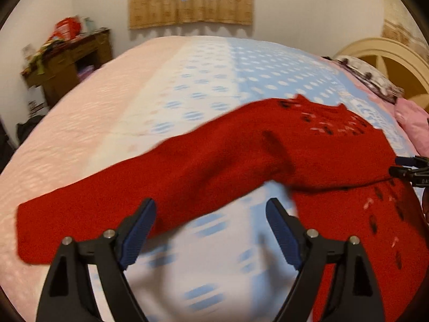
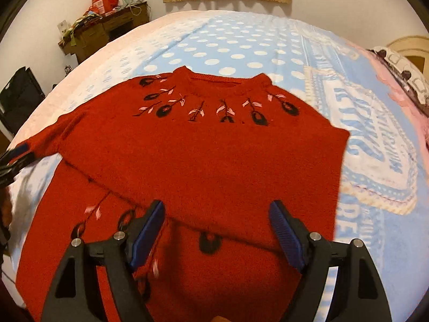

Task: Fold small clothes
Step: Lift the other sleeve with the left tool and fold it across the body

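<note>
Left claw (image 1: 210,230) stands wide, nothing between its blue pads (image 1: 139,237); at the bottom centre of the left wrist view only the bedspread (image 1: 203,80) lies under the gap. One red sleeve (image 1: 112,201) runs from the lower left of that frame up toward centre right, where it joins the body of the red sweater (image 1: 335,145). The left pad overlaps the sleeve's lower edge in the picture; whether they touch cannot be told. This frame is blurred. A cluttered wooden desk (image 1: 69,59) stands at upper left, a curtain (image 1: 190,2) at top centre, and a pale headboard (image 1: 388,56) at upper right.

Right claw (image 2: 217,233) also stands wide and holds nothing, at the bottom centre of the right wrist view over the sweater (image 2: 214,155). The garment lies flat on the bed, neckline toward the top of the frame, with black and pink embroidery (image 2: 214,107) below the collar. A fold edge crosses it from centre left down to lower right, just above the pads. At the left edge, the other claw's tip (image 2: 18,155) shows beside the sleeve end.
</note>
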Action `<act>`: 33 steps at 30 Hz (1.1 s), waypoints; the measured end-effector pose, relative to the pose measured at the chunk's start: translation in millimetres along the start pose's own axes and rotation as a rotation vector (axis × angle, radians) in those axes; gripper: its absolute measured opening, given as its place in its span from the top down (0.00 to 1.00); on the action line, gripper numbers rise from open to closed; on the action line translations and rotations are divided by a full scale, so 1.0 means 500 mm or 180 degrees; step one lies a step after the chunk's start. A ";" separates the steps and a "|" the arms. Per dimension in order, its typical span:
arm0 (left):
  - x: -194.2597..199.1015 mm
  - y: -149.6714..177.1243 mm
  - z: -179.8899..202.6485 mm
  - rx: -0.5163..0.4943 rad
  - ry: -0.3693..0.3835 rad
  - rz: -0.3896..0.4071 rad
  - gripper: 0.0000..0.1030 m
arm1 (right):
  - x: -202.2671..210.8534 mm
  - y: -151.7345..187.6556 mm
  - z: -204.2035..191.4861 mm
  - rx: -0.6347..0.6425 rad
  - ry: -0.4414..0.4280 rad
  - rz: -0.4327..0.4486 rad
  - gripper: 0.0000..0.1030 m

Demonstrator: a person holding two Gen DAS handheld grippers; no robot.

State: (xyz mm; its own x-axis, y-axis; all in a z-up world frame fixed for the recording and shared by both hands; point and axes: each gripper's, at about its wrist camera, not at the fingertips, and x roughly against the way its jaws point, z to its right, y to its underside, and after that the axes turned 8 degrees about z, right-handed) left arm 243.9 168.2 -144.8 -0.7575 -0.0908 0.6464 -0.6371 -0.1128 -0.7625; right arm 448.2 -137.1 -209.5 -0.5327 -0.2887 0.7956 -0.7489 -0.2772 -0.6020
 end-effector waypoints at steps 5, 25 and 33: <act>0.059 0.025 -0.147 0.0180 -0.0483 0.0039 0.16 | 0.002 0.011 -0.041 0.0253 0.0131 0.0008 0.22; 0.013 0.065 -0.408 0.1172 -0.0883 -0.0201 0.36 | 0.106 0.121 -0.206 0.1001 -0.0011 0.0180 0.22; -0.007 0.058 -0.368 0.0925 -0.0629 -0.0340 0.88 | 0.105 0.147 -0.221 0.0988 -0.0036 0.0170 0.22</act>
State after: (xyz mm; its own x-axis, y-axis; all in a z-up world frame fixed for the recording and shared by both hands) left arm 201.9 347.1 -174.0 -0.6286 -0.2496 0.7366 -0.6227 -0.4060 -0.6689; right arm 321.6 -71.6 -204.5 -0.5623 -0.3200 0.7625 -0.5630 -0.5273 -0.6364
